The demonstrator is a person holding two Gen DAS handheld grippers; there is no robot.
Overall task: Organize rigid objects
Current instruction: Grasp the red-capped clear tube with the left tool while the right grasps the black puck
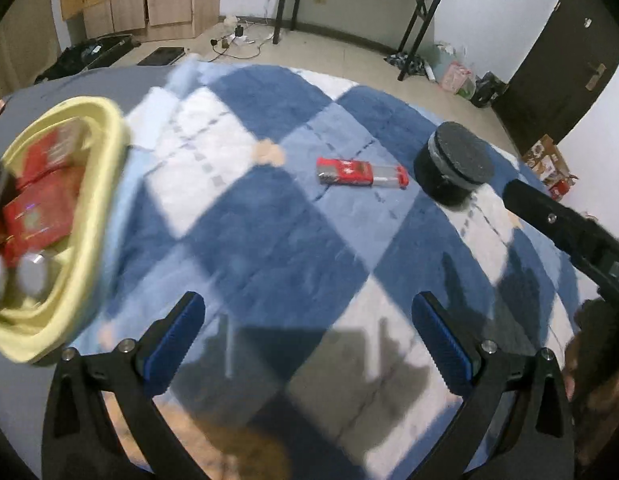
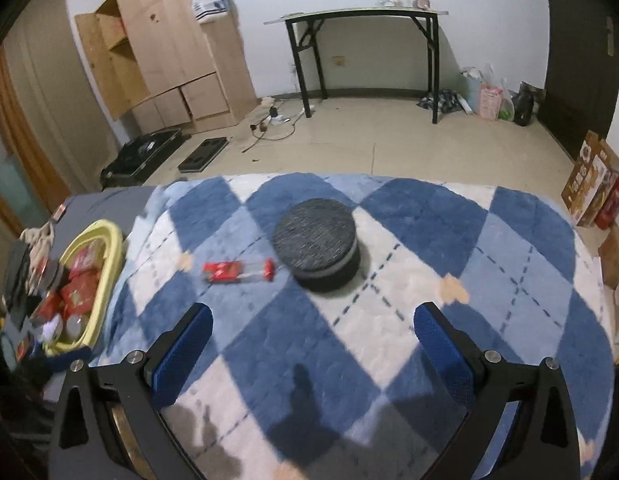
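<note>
Both grippers were found released and empty above the blue-and-white diamond-patterned blanket (image 2: 389, 340): the left gripper (image 1: 309, 340) and the right gripper (image 2: 313, 352) each stood with blue pads spread wide and nothing between them. A red-and-clear packet (image 2: 238, 271) lay flat on the blanket, just beside a round black disc-shaped object (image 2: 315, 242), both ahead of the right gripper and apart from it. The yellow basket (image 1: 105, 152) sat at the blanket's left edge, containing red boxes (image 1: 41, 216), their details blurred.

Fuzzy cloth blanket (image 2: 389, 320), plastic basket (image 2: 105, 256)
</note>
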